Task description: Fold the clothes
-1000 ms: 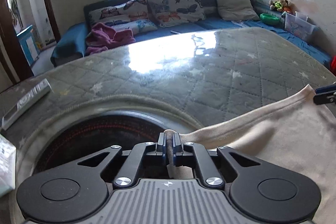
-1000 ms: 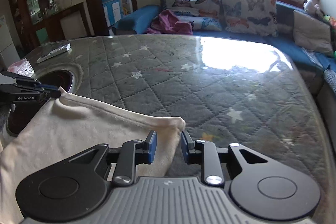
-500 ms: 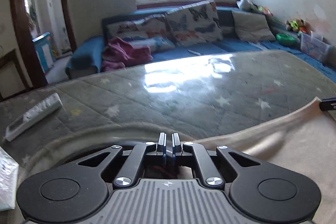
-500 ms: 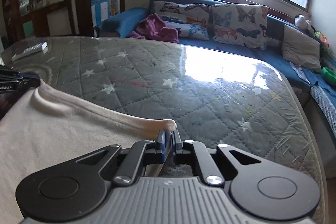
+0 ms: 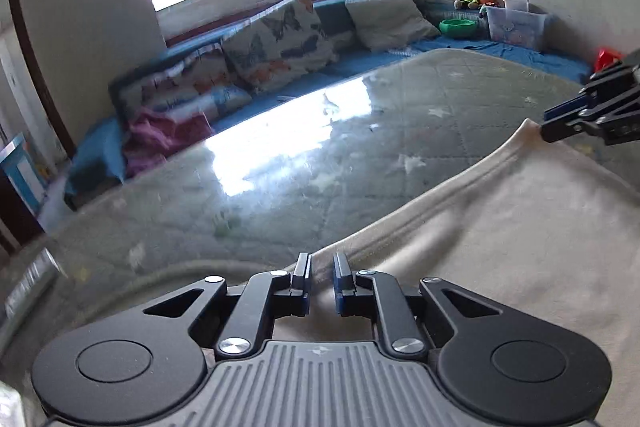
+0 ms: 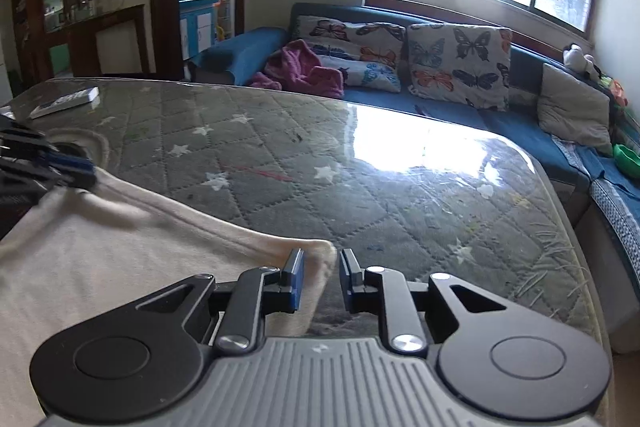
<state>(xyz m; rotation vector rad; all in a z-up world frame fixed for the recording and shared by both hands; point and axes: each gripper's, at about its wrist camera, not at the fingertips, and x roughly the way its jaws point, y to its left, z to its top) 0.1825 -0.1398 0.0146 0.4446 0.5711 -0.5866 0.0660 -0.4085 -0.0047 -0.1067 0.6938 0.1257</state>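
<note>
A cream garment [image 5: 500, 227] lies spread on the quilted grey table top [image 5: 320, 155]; it also shows in the right wrist view [image 6: 120, 251]. My left gripper [image 5: 321, 269] is open a little, with the garment's far left corner lying between its jaws. My right gripper [image 6: 322, 263] is open, with the garment's far right corner [image 6: 320, 255] lying loose between its jaws. Each gripper shows in the other's view, the right one [image 5: 560, 121] and the left one [image 6: 76, 169].
A white remote [image 6: 66, 101] lies at the table's far left. A dark round opening [image 6: 68, 147] in the table sits by the left gripper. A blue sofa [image 6: 460, 99] with butterfly cushions and a pink cloth [image 6: 300, 67] runs behind the table.
Both grippers were shut on the garment's far corners half a second ago; now both have opened, and the garment's far edge lies on the table. The views have tilted and shifted.
</note>
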